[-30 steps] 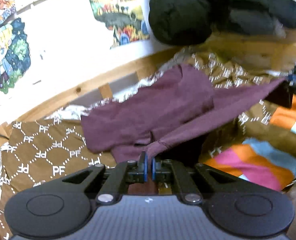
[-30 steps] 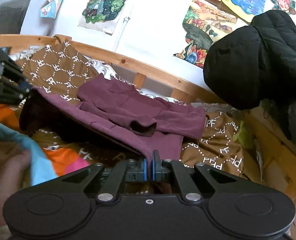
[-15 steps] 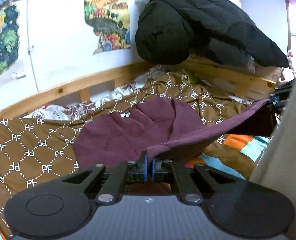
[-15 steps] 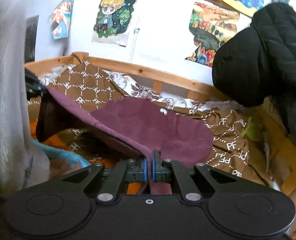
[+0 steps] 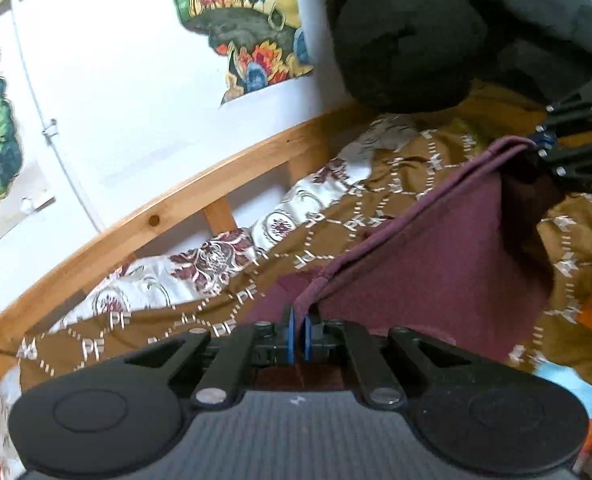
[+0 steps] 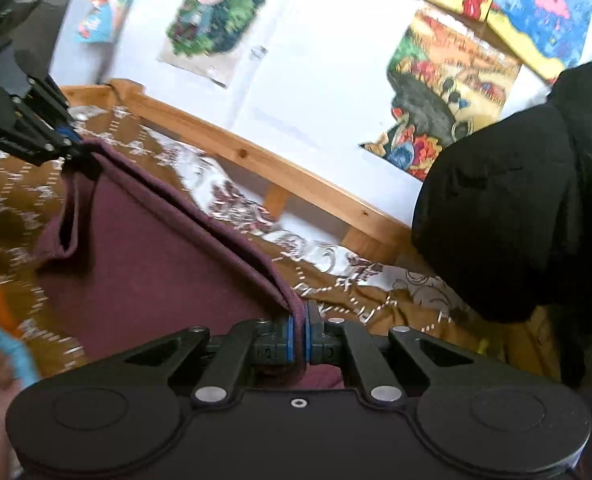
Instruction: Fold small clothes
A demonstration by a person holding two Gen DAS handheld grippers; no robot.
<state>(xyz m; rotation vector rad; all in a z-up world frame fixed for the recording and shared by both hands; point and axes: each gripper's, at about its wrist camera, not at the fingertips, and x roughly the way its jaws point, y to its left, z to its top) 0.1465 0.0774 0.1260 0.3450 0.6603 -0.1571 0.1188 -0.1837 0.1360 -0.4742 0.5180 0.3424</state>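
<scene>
Left gripper (image 5: 298, 334) sits clamped on one corner of the maroon garment (image 5: 428, 264), blue pads pinched together on the hem; a second ago most of the cloth lay crumpled on the brown patterned bedspread (image 5: 223, 292), now it hangs taut off toward the right gripper (image 5: 538, 142), which grips the far corner; the frame is blurred.

Right gripper (image 6: 300, 338) is likewise shut on the garment (image 6: 143, 264); its edge runs straight to the left gripper (image 6: 69, 138); both have risen, lifting the cloth clear of the bedspread (image 6: 376, 296); probably it is now spread flat enough to lay down and fold.
</scene>
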